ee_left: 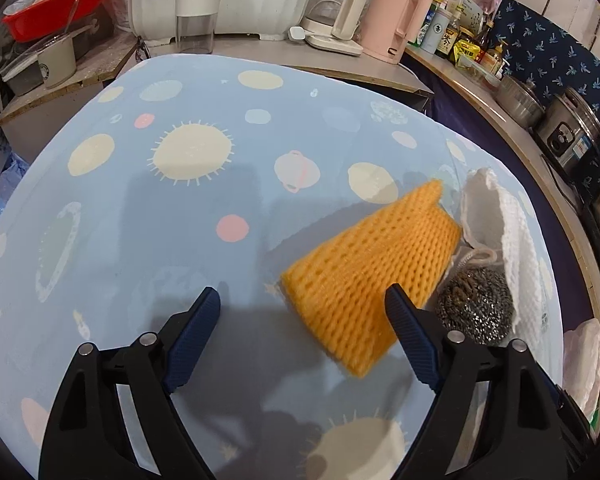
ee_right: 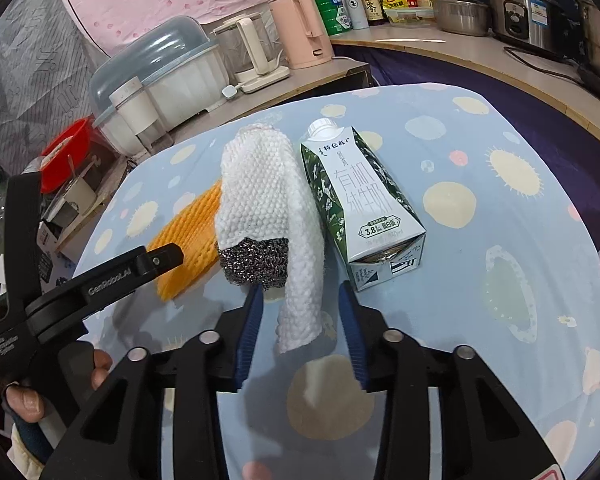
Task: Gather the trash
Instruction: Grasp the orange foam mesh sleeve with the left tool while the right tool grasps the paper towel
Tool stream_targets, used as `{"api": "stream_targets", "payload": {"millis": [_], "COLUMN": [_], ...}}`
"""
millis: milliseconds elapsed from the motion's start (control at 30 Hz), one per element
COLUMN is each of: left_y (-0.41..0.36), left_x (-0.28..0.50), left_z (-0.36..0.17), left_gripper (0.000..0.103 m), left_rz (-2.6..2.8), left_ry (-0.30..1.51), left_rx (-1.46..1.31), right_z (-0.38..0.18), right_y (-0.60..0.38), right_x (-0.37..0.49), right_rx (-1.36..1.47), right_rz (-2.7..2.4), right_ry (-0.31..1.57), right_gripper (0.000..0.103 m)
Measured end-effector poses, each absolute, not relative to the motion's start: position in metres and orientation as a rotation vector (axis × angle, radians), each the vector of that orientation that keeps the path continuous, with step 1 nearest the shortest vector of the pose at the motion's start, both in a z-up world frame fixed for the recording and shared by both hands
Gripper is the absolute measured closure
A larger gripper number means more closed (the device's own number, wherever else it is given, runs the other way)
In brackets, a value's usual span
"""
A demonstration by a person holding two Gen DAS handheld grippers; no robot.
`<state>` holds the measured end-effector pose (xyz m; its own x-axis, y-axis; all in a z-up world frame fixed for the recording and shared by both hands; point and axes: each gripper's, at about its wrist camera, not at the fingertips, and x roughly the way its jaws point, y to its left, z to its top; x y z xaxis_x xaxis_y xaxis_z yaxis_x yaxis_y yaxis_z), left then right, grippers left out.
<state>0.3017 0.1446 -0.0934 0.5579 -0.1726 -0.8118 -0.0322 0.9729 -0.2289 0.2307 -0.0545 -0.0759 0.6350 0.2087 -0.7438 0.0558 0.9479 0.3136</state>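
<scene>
An orange foam net point(ee_left: 374, 268) lies on the blue patterned tablecloth point(ee_left: 148, 216); it also shows in the right wrist view point(ee_right: 190, 236). Beside it lie a steel scrubber point(ee_left: 476, 306) and a white foam net point(ee_left: 512, 236). In the right wrist view the white foam net point(ee_right: 276, 208) drapes over the scrubber point(ee_right: 256, 262), with a milk carton point(ee_right: 364, 204) lying on its right. My left gripper point(ee_left: 302, 300) is open, its right finger at the orange net's near edge. My right gripper point(ee_right: 300, 300) is open with the white net's near end between its fingers.
A counter behind the table holds a dish rack point(ee_right: 160, 76), kettles point(ee_right: 304, 28), bottles point(ee_right: 368, 0) and pots point(ee_right: 520, 8). A red basin point(ee_left: 56, 4) and a bowl point(ee_left: 56, 60) stand at the far left. My left gripper's body point(ee_right: 84, 284) shows at the right wrist view's left.
</scene>
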Motion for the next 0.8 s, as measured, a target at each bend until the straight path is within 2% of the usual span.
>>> {"api": "stream_targets", "payload": {"millis": [100,167,267,367,700,733,800], "left_y": [0.142,0.138,0.136,0.136,0.137,0.138,0.139], "left_x": [0.303,0.302,0.297,0.29,0.247,0.243,0.235], "left_z": [-0.094,-0.093,-0.09,-0.086,-0.065,-0.063,-0.06], "left_gripper": [0.044,0.067,0.083,0.089,0.092,0.092,0.092], "left_rz": [-0.097,-0.126,-0.139,-0.155,-0.166,-0.166,-0.16], "left_ry": [0.973,0.98,0.975,0.973,0.954,0.951,0.948], "left_rx": [-0.216,-0.209,-0.2,-0.215,-0.249,-0.249,-0.251], "right_z": [-0.078,-0.078,-0.077,-0.073,-0.051,-0.051,-0.051], "right_y": [-0.057,-0.058,-0.061,-0.063,-0.081,-0.082,-0.084], "right_x": [0.232,0.231,0.227,0.22,0.19,0.19,0.188], "right_rx": [0.327,0.329,0.333,0.342,0.372,0.377,0.396], "right_rz": [0.089,0.087,0.088,0.088,0.072,0.076,0.09], "right_ry": [0.89,0.889,0.882,0.871,0.82,0.827,0.832], "right_gripper": [0.089,0.094,0.097,0.098,0.1,0.1,0.092]}}
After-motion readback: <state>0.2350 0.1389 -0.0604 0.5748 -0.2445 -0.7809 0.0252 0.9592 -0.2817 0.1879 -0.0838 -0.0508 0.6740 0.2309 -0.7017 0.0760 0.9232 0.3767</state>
